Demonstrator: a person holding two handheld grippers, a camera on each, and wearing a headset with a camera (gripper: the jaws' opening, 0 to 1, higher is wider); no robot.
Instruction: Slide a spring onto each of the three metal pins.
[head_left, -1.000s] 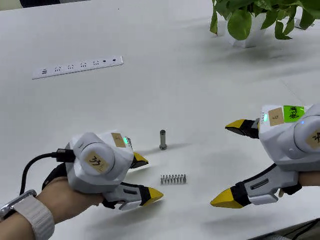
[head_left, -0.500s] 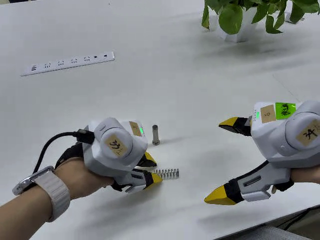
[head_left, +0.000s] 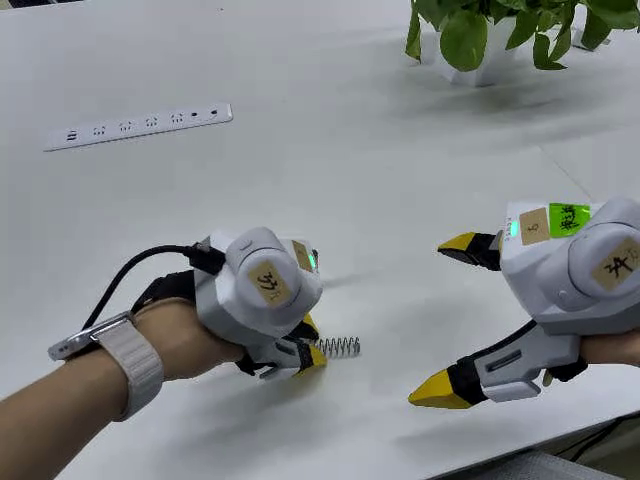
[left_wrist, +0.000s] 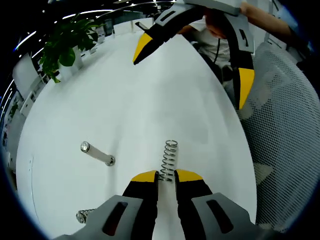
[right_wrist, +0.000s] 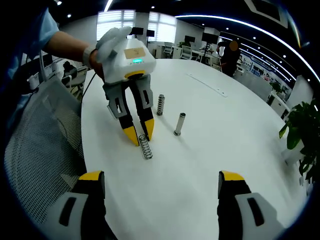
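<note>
Pinching the near end of the spring (left_wrist: 169, 157), the left gripper (left_wrist: 166, 176) has its yellow-tipped jaws drawn together on the coil, low in the middle of its own view. The spring is a thin, bright wire coil lying flat on the bench (head_left: 350, 180), a smooth, matte white top. In the head view it sticks out to the right of the jaws, just below centre.

A bare pin (right_wrist: 179, 124), a plain grey metal cylinder with a small flared foot, stands upright just right of centre in the right gripper view, near the left gripper. A second pin (right_wrist: 160, 105), with a coil already around it, stands up and left of the first, beside the left gripper's jaws.

The right gripper (head_left: 445, 318) is held at the right of the head view, its jaws wide apart with nothing between them. It has a rounded white shell, black arms and yellow tips. Its lower jaw lies near the bench's front edge, which cuts across the lower right corner.

Open white surface runs between the two grippers and up the frame to a flat white power strip (head_left: 140, 127) at upper left. A leafy plant (head_left: 480, 30) in a white pot stands at top right. A black cable (head_left: 130, 275) loops from the back of the left gripper.
</note>
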